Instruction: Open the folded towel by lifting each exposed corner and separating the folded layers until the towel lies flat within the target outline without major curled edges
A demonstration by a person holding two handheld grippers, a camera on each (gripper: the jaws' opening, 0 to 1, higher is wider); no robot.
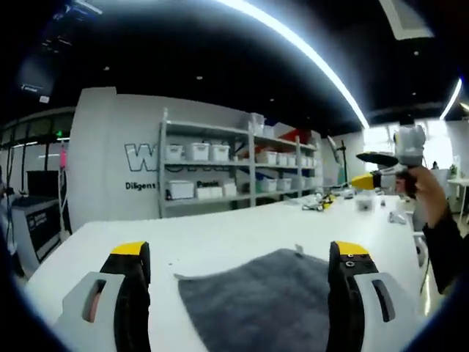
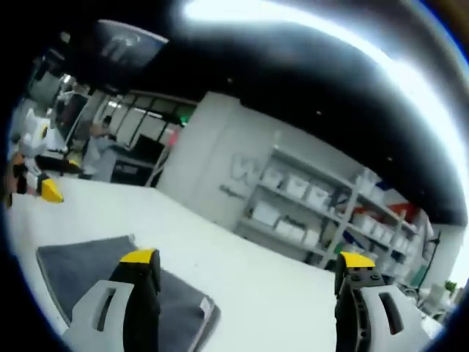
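Grey towel (image 1: 264, 301) on table (image 1: 220, 238), tongs (image 1: 240, 273) apart

A large white table (image 1: 242, 231) spans the foreground under a dark ceiling crossed by a long bright light strip (image 1: 308, 59). Behind it, a white wall (image 1: 110, 147) carries large lettering, partly hidden by metal shelving (image 1: 234, 172) stacked with white storage bins (image 1: 196, 152). Bright windows (image 1: 377, 139) glow at the far right. A dark cabinet (image 1: 33, 220) stands left.
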